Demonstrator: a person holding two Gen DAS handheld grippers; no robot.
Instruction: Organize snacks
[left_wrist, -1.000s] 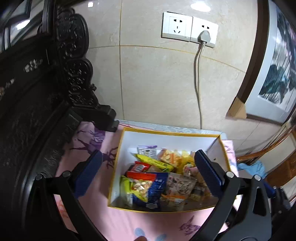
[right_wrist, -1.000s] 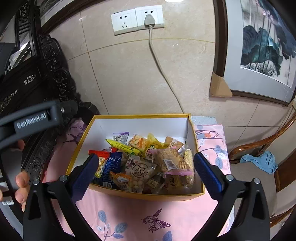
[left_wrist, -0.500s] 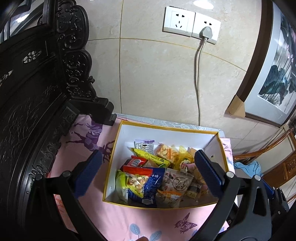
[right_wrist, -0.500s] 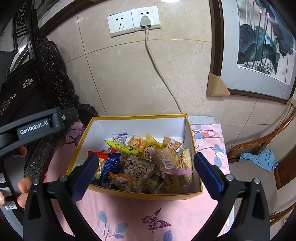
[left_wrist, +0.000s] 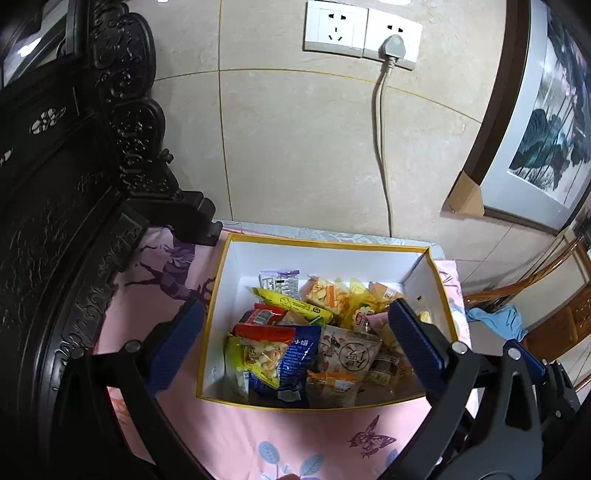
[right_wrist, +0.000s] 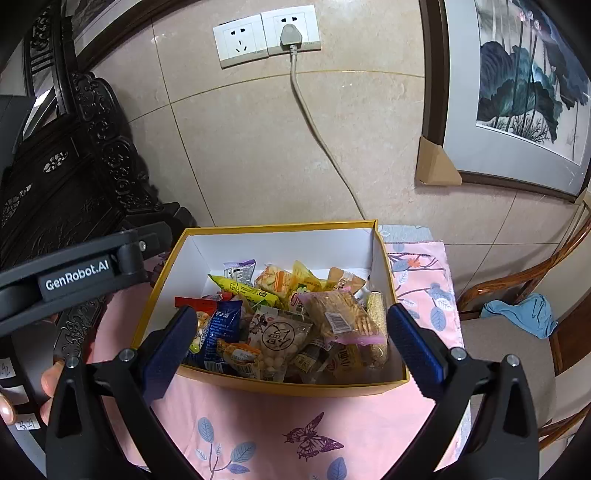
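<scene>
Your left claw (left_wrist: 295, 343) and your right claw (right_wrist: 290, 339) both stand spread wide with nothing between the blue pads, each hovering above the near edge of the yellow-rimmed white cardboard box (right_wrist: 280, 236) on the pink butterfly-print tabletop (right_wrist: 295, 424). The snacks lie heaped inside that box, crowded toward its near half; no packet shows on the cloth outside it. That fits either a sorted box or one awaiting sorting, so judge it yourself.

The packets should handle light, soft and crinkly, with slick film that may slide. The clear bag of white round puffs (right_wrist: 280, 339) and the pink-edged bag of noodle-like crisps (right_wrist: 340, 317) likely hold brittle contents, so pinch a sealed edge or corner, not the belly. The long yellow wrapped bar (left_wrist: 295, 302) looks stiffer and could be taken across its middle.

The left wrist view shows the blue and yellow packet (left_wrist: 273, 362) full-face by the left wall, and bare box floor at the far end. The right wrist view shows the right-hand pile better, the left device's black arm (right_wrist: 77, 273), and fingers (right_wrist: 51, 380) holding it.
</scene>
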